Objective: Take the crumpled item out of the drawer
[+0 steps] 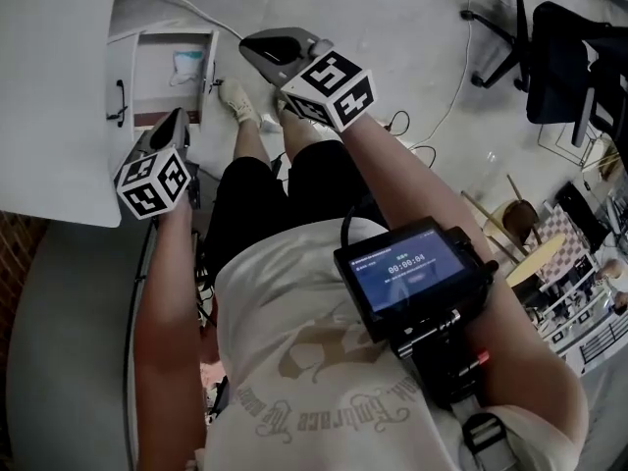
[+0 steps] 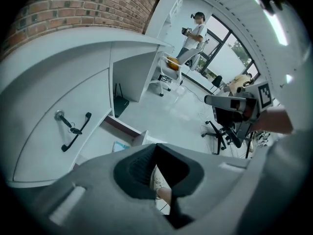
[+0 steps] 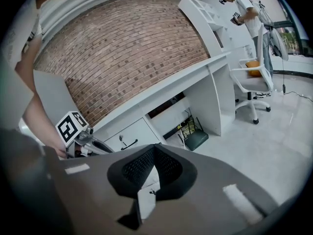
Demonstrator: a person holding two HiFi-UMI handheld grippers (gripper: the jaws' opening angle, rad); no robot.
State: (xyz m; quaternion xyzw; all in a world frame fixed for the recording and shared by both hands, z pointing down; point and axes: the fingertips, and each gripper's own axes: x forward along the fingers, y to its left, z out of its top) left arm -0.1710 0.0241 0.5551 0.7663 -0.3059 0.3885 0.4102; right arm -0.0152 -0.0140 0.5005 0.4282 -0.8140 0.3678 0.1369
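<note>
Pale crumpled item (image 1: 188,63) lies inside the open white drawer (image 1: 152,86), just ahead of the left hand-held gripper (image 1: 177,118) and off to the left of the right hand-held gripper (image 1: 253,45). Both hand-held grippers have their jaws pressed together with nothing between them, and neither touches the item. A white desk (image 1: 49,86) stands beside the left hand-held gripper.

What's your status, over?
Left gripper shut, empty. Right gripper shut, empty. Crumpled item in open drawer, untouched. Nothing covering it.
</note>
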